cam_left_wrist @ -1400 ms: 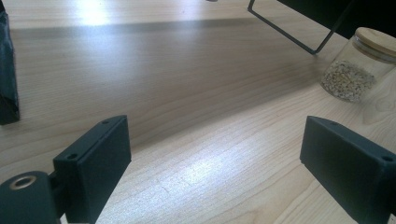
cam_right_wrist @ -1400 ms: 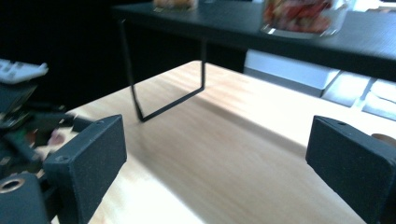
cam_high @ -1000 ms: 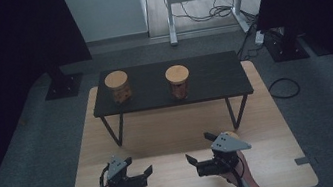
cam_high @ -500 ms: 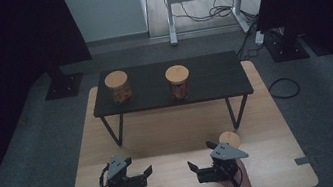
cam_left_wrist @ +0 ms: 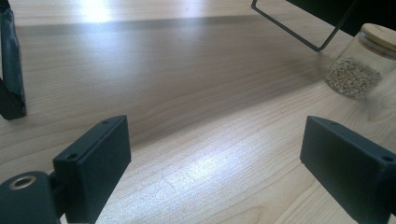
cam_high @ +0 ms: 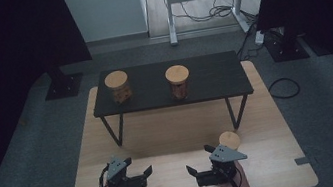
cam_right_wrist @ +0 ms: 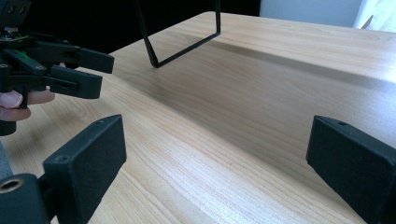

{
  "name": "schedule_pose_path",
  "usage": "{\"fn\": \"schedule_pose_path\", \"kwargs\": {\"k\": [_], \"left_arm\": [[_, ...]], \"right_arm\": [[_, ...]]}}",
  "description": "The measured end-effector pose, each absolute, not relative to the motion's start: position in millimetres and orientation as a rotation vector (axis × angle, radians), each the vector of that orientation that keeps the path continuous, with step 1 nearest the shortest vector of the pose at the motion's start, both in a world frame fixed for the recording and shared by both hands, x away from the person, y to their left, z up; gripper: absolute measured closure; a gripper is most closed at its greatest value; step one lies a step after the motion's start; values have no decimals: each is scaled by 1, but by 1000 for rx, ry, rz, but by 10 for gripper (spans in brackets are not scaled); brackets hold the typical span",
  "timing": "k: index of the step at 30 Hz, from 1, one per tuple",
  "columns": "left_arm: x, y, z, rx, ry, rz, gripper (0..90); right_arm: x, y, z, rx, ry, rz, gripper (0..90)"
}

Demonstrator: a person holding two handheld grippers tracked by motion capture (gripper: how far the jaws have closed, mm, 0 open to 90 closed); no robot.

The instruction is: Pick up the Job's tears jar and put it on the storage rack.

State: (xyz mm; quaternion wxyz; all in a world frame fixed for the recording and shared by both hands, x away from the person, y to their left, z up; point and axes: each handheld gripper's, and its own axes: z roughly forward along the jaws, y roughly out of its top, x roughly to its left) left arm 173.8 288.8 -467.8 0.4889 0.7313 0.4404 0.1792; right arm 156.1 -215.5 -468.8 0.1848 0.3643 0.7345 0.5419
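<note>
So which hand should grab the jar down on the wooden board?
Probably the right gripper: the jar with the wooden lid stands just beside that hand. The left gripper is farther away. Both are open and empty.

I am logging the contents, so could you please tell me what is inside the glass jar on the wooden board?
The glass jar with a wooden lid holds pale seeds heaped low; what the lid covers is hidden.

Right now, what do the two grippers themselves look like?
Both are black, each with two flat rectangular jaws carrying small screw holes. The left gripper trails a black cable and has a grey angular top. The right gripper carries a grey three-cornered plate dotted with small holes. No sleeves can be made out.
</note>
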Motion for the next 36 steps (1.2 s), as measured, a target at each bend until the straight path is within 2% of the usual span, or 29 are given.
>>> {"fn": "schedule_pose_path", "kwargs": {"k": [9, 14, 36], "left_arm": [[173, 289, -468, 1775, 1071, 435, 82], [173, 289, -468, 1773, 1071, 435, 82], [173, 288, -468, 1778, 1069, 432, 82]], "right_arm": [[154, -222, -470, 1028, 2095, 1542, 35], [152, -235, -469, 974, 2118, 1558, 1], [137, -281, -474, 990, 2087, 1466, 0]]}}
